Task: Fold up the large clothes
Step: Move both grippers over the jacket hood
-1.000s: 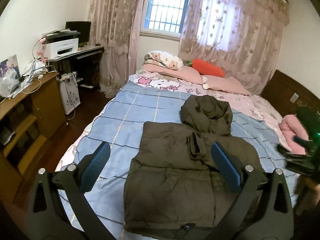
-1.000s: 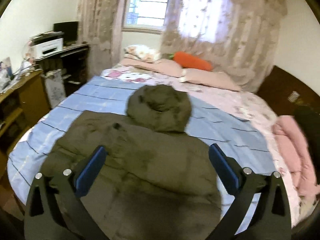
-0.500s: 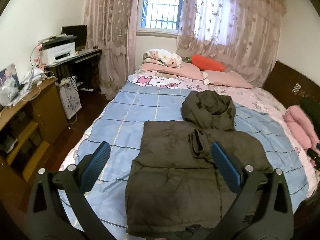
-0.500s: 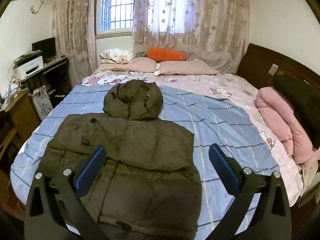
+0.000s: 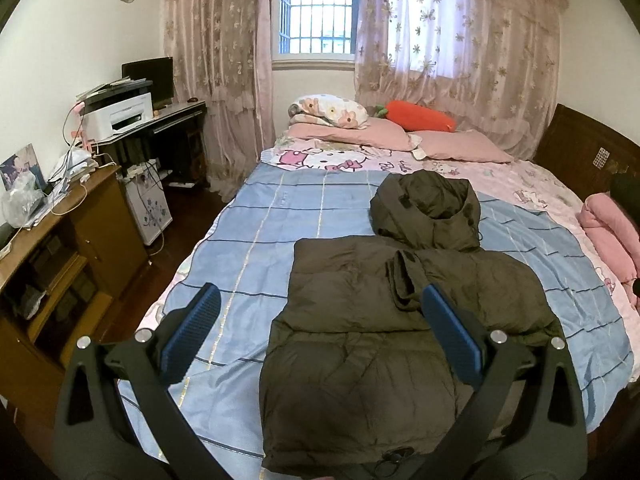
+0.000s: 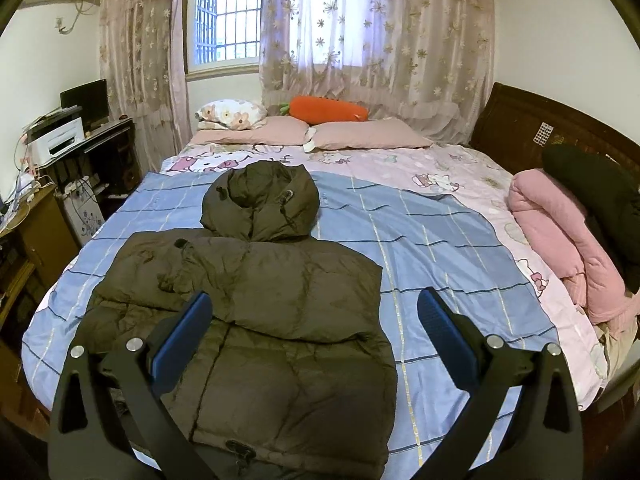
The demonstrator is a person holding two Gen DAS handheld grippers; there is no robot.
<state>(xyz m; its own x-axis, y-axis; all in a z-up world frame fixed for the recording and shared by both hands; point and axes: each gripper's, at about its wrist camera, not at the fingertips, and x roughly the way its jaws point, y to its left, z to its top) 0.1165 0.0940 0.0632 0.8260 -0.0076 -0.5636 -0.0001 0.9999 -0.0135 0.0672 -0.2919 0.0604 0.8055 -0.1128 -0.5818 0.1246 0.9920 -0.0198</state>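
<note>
A dark olive hooded puffer jacket (image 5: 360, 344) lies flat on the blue striped bedspread (image 5: 280, 232), sleeves folded in over the body, hood (image 5: 428, 212) pointing to the pillows. It also shows in the right wrist view (image 6: 260, 300). My left gripper (image 5: 320, 332) is open and empty, held above the jacket's near part. My right gripper (image 6: 316, 332) is open and empty, above the jacket's right half.
Pink pillows (image 6: 360, 136) and an orange carrot cushion (image 6: 328, 108) lie at the bed's head. A pink folded quilt (image 6: 560, 240) and dark clothes lie at the right edge. A wooden cabinet (image 5: 52, 248) and desk with printer (image 5: 120, 114) stand left of the bed.
Both grippers have drawn back and risen from the jacket, so more of the bed and room shows. The right gripper has left the left wrist view. The jacket has not moved.
</note>
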